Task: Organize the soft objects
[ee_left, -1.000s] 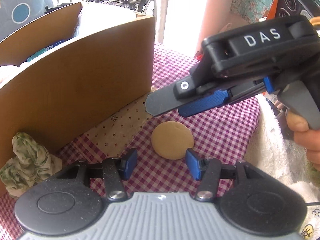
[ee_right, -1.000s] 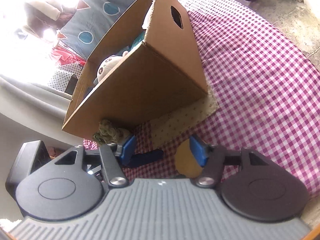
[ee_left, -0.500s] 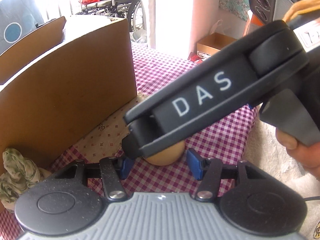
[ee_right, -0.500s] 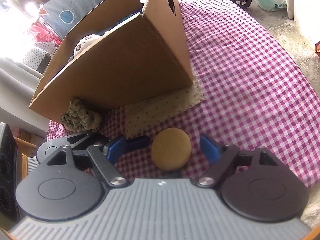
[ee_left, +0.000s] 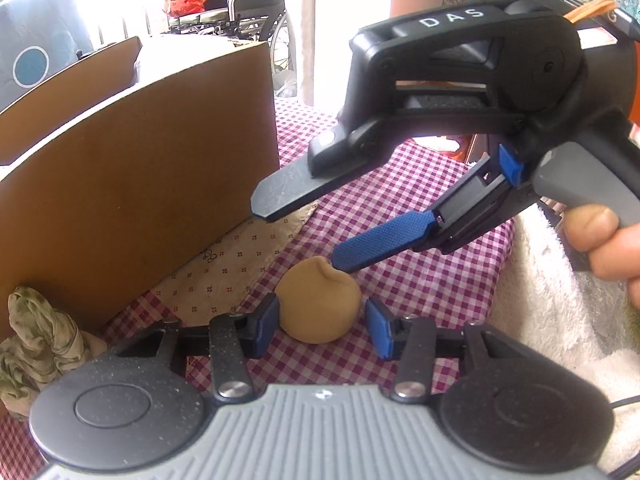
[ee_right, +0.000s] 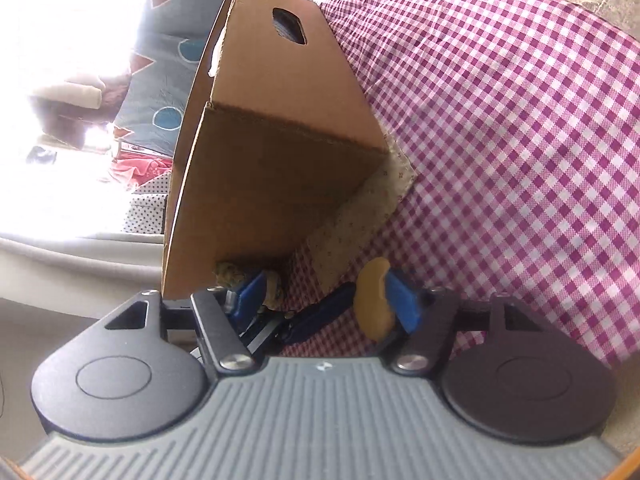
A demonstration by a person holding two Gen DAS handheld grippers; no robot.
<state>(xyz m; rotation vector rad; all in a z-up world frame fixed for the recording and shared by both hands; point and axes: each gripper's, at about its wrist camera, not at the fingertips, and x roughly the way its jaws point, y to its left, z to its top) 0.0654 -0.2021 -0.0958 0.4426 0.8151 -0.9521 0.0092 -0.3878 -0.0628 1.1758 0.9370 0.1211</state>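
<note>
1. Tan soft ball (ee_left: 318, 306) sits on the table (ee_left: 420, 280), close in front of the cardboard box (ee_left: 140, 168). The table has a pink checked cloth on it.
2. It looks squishy and light. One spot on its top is pushed up into a small fold, right where a blue finger (ee_left: 384, 240) of the right tongs touches it. So I think it will bend and dent when it is squeezed, not break.
3. The left tongs (ee_left: 320, 322) are apart, with one blue pad on each side of the ball. The pads sit close to the ball, but I cannot tell if they press it yet.
4. The right tongs (ee_left: 316, 226) are wide apart too. The dark top finger is up near the box corner, and only the blue one reaches the ball.
5. A good place to hold the ball is across its fat middle, where it is widest. A soft squeeze should do, since a round soft thing can pop out if pinched near its edge.
6. The box is open on top. In the left view something pale shows above its far edge, but I cannot tell what it is.
7. A crumpled green cloth (ee_left: 38, 344) lies on the table against the box's near wall, farther along from the ball. A flat flowered cloth (ee_left: 236, 264) pokes out from under the box. A white towel (ee_left: 560, 308) lies beyond the ball, away from the box.
</note>
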